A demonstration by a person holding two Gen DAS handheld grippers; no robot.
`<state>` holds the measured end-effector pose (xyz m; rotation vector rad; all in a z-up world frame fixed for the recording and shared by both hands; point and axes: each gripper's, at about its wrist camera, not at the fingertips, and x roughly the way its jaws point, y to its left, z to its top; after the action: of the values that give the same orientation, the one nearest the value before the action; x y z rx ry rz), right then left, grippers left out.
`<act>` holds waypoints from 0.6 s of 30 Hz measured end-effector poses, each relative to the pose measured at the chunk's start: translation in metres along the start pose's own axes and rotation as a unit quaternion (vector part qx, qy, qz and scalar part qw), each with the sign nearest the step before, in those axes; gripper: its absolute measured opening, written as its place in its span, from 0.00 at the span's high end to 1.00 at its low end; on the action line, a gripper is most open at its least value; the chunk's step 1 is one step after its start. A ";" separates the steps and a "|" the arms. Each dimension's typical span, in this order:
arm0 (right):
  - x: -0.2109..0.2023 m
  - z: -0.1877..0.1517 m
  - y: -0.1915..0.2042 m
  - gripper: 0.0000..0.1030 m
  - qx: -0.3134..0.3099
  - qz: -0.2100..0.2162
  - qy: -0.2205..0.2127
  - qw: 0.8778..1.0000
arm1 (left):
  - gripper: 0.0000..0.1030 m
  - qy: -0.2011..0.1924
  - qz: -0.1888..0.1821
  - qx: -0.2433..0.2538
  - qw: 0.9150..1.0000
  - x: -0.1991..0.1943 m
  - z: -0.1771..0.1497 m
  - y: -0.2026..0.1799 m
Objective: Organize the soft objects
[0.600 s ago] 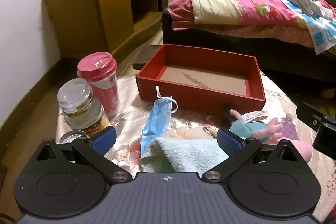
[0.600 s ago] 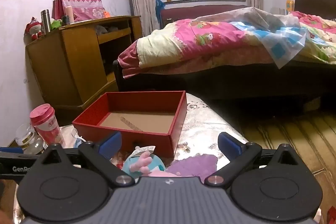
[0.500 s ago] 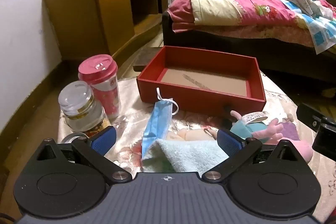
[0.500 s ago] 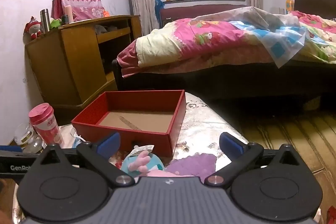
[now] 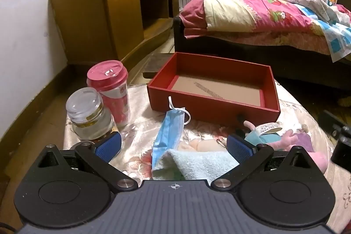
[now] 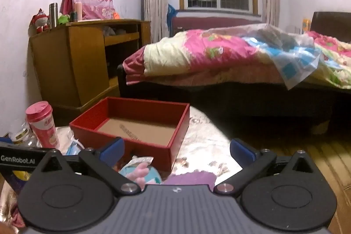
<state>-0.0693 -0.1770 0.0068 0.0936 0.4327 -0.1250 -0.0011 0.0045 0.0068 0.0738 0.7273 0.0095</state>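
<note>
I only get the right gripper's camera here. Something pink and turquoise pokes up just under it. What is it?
Observer: A plush toy lying on the table, against the front of the red box; the left camera shows its turquoise body and paper tag.
Operator: Any other soft things near it?
Observer: Yes, a light blue towel lies right under the open left gripper.
Operator: I see a scrap of blue by the box. That towel?
Observer: No, that is a blue face mask, stretching from the towel toward the box.
</note>
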 end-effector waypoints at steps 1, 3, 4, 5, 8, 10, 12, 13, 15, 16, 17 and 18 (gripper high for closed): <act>-0.001 0.001 -0.001 0.23 0.001 -0.002 -0.003 1.000 | 0.05 0.000 0.000 0.000 1.000 0.000 0.000 0.000; 0.000 0.002 -0.001 0.23 0.000 -0.004 -0.002 1.000 | 0.05 0.002 -0.001 0.000 1.000 0.001 0.000 0.001; 0.000 0.002 -0.001 0.23 0.001 -0.005 0.001 1.000 | 0.05 0.001 -0.001 0.000 1.000 0.001 0.000 0.000; 0.002 0.001 -0.001 0.23 -0.001 -0.004 0.007 1.000 | 0.05 0.001 -0.001 0.000 1.000 0.001 0.000 0.000; 0.007 -0.001 -0.002 0.23 0.002 0.007 0.030 1.000 | 0.05 0.000 -0.003 -0.001 1.000 0.000 0.000 0.000; 0.006 0.001 -0.004 0.23 0.006 0.009 0.028 1.000 | 0.05 -0.001 -0.004 -0.005 1.000 0.000 0.000 0.001; 0.001 0.011 -0.006 0.23 0.020 0.011 0.009 1.000 | 0.05 -0.002 -0.003 -0.008 1.000 0.000 0.001 0.002; -0.004 0.018 -0.009 0.23 0.031 0.009 -0.004 0.999 | 0.05 -0.003 -0.002 -0.008 1.000 0.000 0.001 0.003; -0.010 0.013 -0.012 0.23 0.038 -0.012 -0.029 0.999 | 0.05 -0.003 0.000 -0.011 1.000 0.001 0.002 0.004; -0.004 -0.001 -0.015 0.23 0.048 -0.022 -0.007 0.999 | 0.05 -0.001 0.000 -0.013 1.000 0.001 0.002 0.005; 0.006 -0.011 -0.018 0.23 0.059 -0.012 0.052 0.997 | 0.05 -0.001 -0.002 -0.014 1.000 0.001 0.003 0.005; 0.019 -0.015 -0.022 0.37 0.071 0.021 0.112 0.991 | 0.05 -0.004 -0.004 -0.015 1.000 -0.001 0.003 0.006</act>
<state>-0.0619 -0.1988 -0.0165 0.2583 0.6452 -0.1049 0.0003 0.0100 0.0103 0.0415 0.7195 0.0125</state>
